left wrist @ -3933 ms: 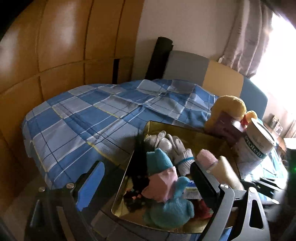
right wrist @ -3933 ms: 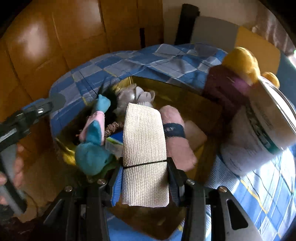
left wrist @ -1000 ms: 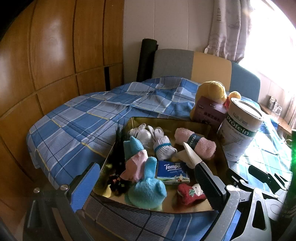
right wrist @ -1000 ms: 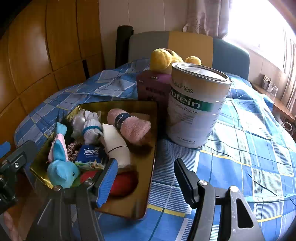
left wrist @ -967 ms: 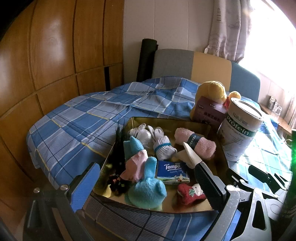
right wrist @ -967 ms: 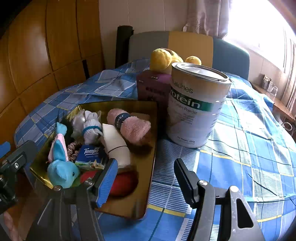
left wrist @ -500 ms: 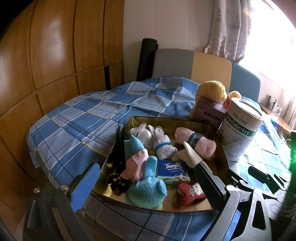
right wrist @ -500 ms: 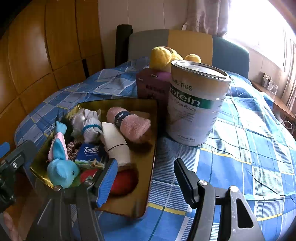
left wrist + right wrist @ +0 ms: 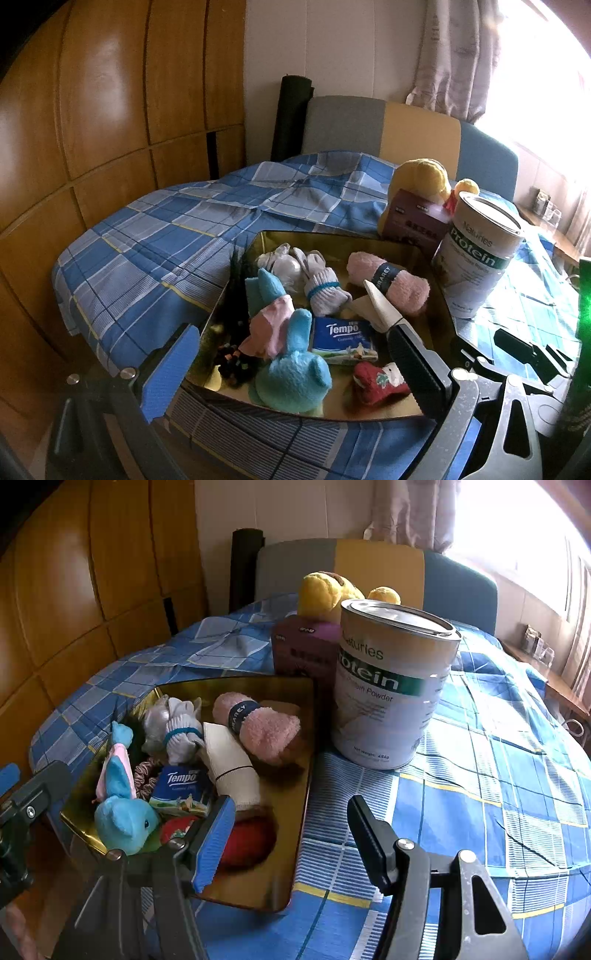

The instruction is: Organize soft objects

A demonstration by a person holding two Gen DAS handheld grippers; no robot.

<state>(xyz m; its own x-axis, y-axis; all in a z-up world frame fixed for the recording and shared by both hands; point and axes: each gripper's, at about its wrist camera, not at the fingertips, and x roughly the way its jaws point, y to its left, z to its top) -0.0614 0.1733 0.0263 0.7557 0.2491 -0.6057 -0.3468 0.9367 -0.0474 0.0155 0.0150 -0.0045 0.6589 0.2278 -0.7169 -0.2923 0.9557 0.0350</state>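
Observation:
A gold tray on the blue plaid cloth holds soft things. In it lie a blue plush bunny, a pink rolled towel, a white bandage roll, bundled white socks, a Tempo tissue pack and a red plush piece. My left gripper hovers open and empty before the tray's near edge. Over the tray's near right corner my right gripper stands open, holding nothing.
A tall protein powder can stands just right of the tray. Behind it are a purple box and a yellow plush toy. A chair back rises at the table's far side, and wood panelling lines the left.
Earlier my right gripper held the bandage roll over the tray; now the roll lies in the tray and both grippers sit farther back. Over the last second nothing moved.

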